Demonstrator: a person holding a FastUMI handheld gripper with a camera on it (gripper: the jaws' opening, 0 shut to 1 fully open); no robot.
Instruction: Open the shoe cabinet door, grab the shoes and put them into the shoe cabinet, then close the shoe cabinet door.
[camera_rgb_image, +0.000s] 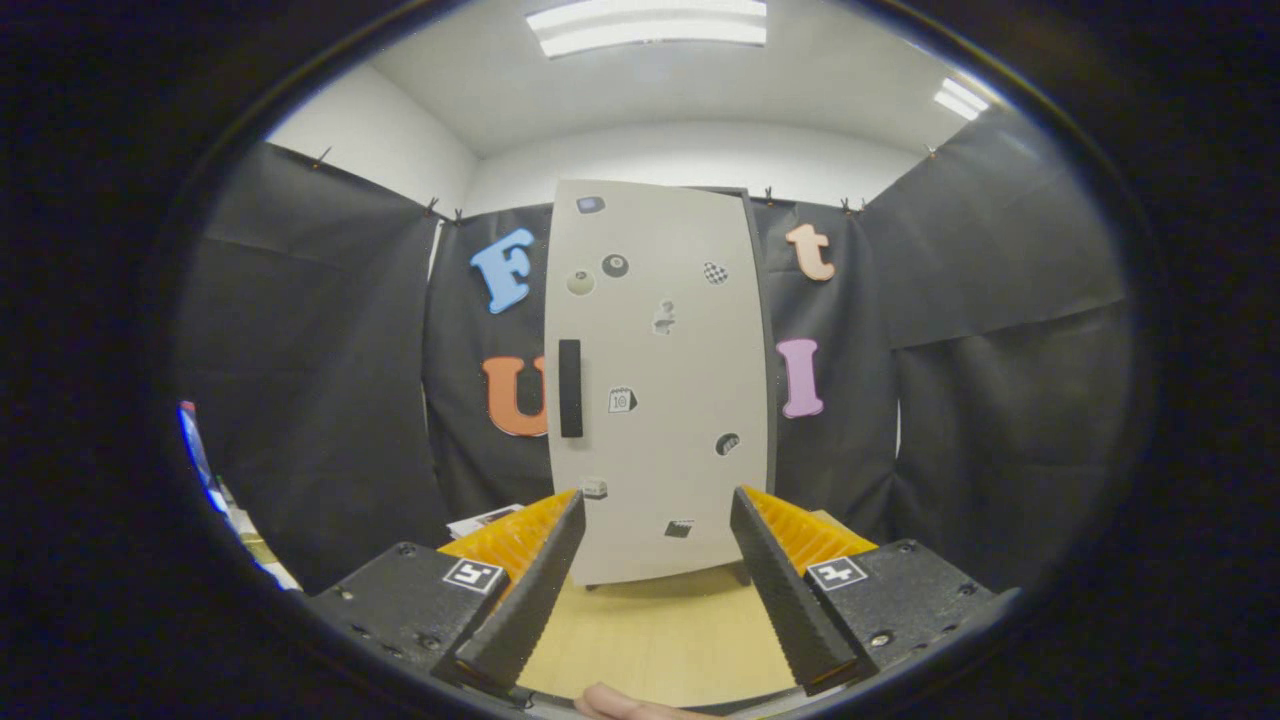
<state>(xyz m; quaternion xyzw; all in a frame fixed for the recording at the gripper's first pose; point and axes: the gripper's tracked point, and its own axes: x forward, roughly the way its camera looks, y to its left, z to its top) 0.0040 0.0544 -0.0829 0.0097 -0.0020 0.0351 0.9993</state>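
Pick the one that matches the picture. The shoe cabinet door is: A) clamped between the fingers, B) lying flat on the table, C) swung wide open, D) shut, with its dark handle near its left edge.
D: the shoe cabinet door stands upright and shut beyond the open gripper, its dark handle near the left edge, untouched.

A pale wooden table (655, 640) carries the closed shoe cabinet (660, 390), standing upright at its far edge.

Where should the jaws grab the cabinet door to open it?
On the handle, a narrow vertical bar near the left edge of the closed door. Come straight from the front, jaws either side of it. The gripper is open, well short of the cabinet.
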